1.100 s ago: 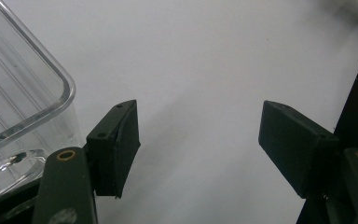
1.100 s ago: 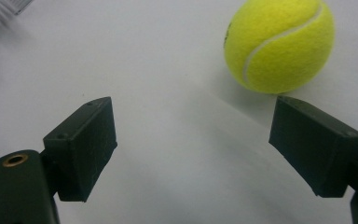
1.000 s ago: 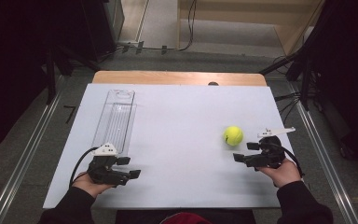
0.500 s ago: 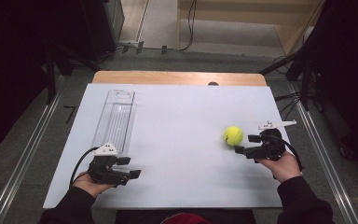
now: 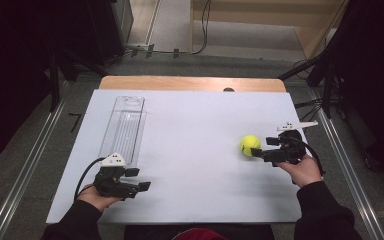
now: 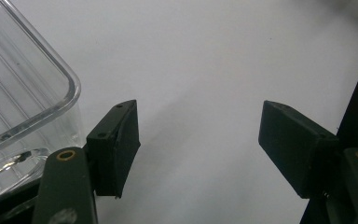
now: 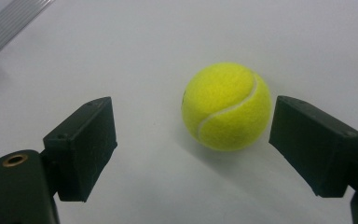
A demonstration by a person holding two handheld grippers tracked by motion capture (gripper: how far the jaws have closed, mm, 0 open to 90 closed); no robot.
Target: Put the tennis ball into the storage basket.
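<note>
Right gripper [image 5: 258, 151] is closing in on the tennis ball [image 5: 250, 145], which sits on the right half of the counter [image 5: 195, 125], well apart from the clear plastic tray [image 5: 125, 127] on the left side. In the right gripper view the ball [image 7: 227, 106] lies ahead of the two jaws and off to one side: nearly against the one at the right of that view, a wide gap to the other. Jaws stand apart, wider than the ball, nothing held.

Judgement on the step in hand: a reach for the ball, grasp not yet made. To do it well, shift the gripper sideways so the ball sits midway between the jaws, push forward until the pads flank its widest part, then close. A nudge from the nearer jaw would likely set the ball rolling on the smooth top, so come in low and square. Felt should grip easily; modest squeeze is enough.

Left gripper [image 5: 135, 182] rests near the front edge of the counter, just beside the near end of the tray [image 6: 25, 93], jaws wide apart and empty.

Surface: white sheet over a wooden top, wood showing along the far edge. Room: grey floor, dark stands and cables around, metal rails along both sides.
</note>
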